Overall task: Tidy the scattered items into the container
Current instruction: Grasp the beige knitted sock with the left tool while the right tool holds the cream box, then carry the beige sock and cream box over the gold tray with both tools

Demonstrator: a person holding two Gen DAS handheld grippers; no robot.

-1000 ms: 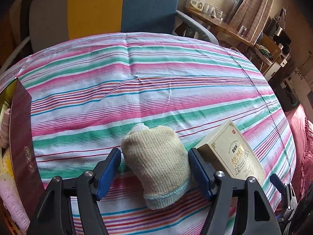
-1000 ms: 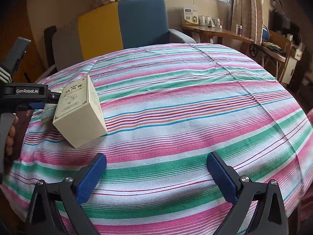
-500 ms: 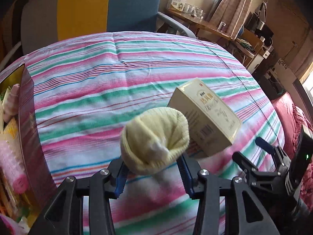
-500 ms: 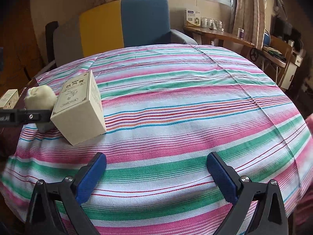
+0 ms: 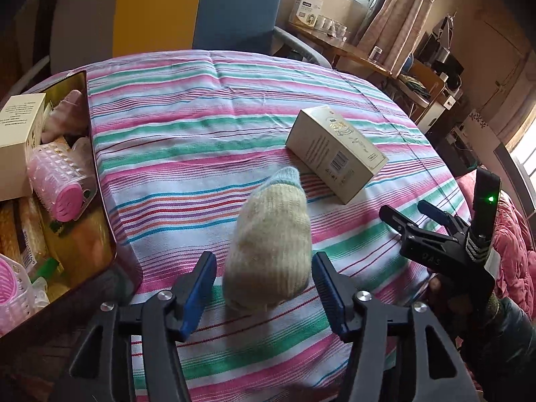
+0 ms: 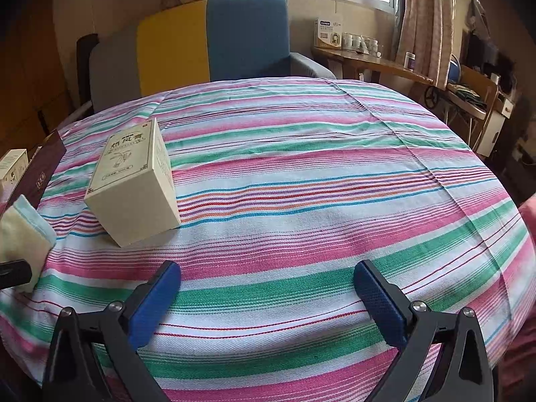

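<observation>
Lying between the opening jaws of the left gripper (image 5: 264,288), untouched by either pad, a rolled sock (image 5: 271,244) is seen just right of the container (image 5: 100,181), which already holds curlers and small boxes. Beyond the sock, a cream box (image 5: 335,150) remains unpacked. The right gripper (image 6: 268,301) is held wide and empty.
</observation>
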